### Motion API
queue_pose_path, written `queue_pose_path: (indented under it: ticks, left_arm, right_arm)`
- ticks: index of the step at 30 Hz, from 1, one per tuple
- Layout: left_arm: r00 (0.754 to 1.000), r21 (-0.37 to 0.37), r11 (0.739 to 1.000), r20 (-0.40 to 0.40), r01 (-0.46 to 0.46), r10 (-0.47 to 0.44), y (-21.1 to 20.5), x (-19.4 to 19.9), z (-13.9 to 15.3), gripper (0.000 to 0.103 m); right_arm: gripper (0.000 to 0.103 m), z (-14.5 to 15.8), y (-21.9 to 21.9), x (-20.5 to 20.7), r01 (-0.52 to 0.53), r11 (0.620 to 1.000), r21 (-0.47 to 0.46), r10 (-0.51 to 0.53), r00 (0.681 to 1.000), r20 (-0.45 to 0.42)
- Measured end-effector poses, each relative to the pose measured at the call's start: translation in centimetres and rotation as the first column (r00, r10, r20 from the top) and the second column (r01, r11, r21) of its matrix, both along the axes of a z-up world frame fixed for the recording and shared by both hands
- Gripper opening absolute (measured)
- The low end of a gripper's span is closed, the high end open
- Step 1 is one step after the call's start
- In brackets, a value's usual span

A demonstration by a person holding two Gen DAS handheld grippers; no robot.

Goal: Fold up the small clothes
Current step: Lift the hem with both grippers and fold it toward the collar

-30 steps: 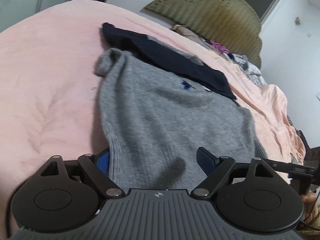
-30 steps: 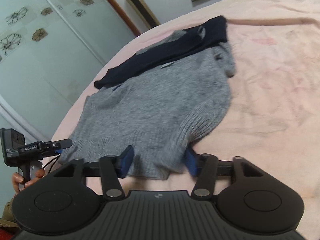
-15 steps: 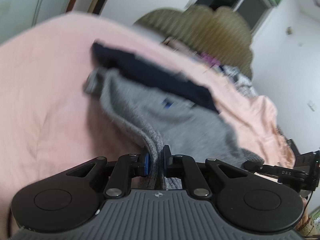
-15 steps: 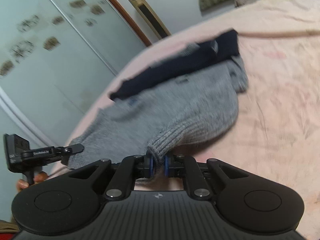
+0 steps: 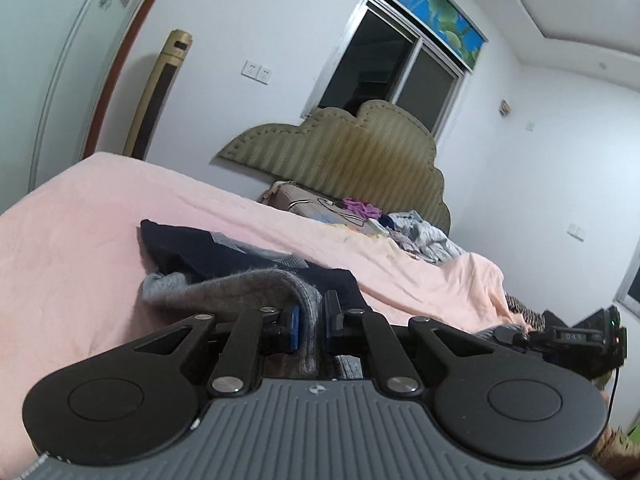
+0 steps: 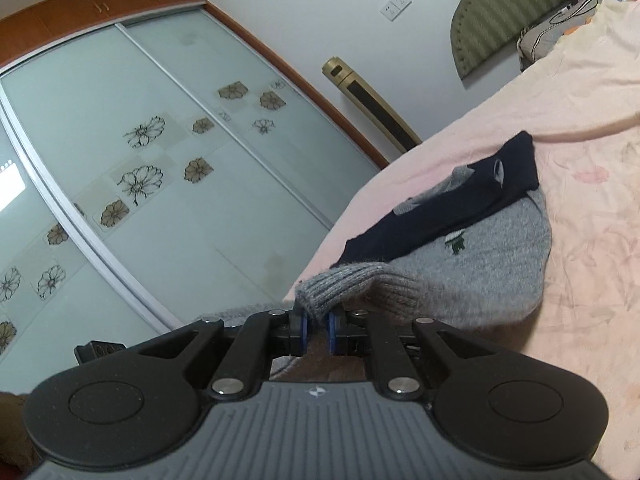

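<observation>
A small grey knit sweater (image 6: 472,272) with navy sleeves (image 6: 460,204) folded across it lies on the pink bed (image 6: 592,216). My left gripper (image 5: 311,320) is shut on the grey ribbed hem (image 5: 256,284) and holds that corner lifted off the bed. In the right wrist view my right gripper (image 6: 317,330) is shut on the other hem corner (image 6: 344,280), also raised. The navy sleeves (image 5: 192,248) show beyond the lifted hem in the left wrist view. The other gripper (image 5: 560,338) appears at the right edge there.
An olive padded headboard (image 5: 360,152) stands at the far end, with a heap of loose clothes (image 5: 416,236) and a pillow (image 5: 304,200) in front of it. Sliding glass wardrobe doors (image 6: 140,160) and a gold tower fan (image 6: 372,104) stand beside the bed.
Both grippers went from open around the hem to shut on it. Both then rose and tipped upward, lifting the grey hem off the bed.
</observation>
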State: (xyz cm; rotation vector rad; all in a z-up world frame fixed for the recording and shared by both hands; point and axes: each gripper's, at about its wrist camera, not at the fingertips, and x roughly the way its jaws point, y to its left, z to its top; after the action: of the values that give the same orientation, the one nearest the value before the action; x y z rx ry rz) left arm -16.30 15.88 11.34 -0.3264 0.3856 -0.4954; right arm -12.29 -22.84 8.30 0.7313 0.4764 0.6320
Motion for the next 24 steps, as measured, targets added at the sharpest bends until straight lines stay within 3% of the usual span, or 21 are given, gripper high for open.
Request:
queue_pose_path:
  ticks: [15,24]
  left_arm:
    - [0.981,-0.045,0.98,-0.026,-0.196,0.195,-0.6,9.8,2.6,0.011]
    - [0.97,0.026,0.971,-0.045,-0.237,0.238,-1.6,17.0,3.5,0.011]
  right_arm:
    - [0.009,2.2,-0.4,9.1,0.11,0.991,-0.082,-0.105,0.992,0.067]
    - [0.009,1.7,-0.6,15.9,0.174,0.976,-0.131,-0.169,0.984,0.054]
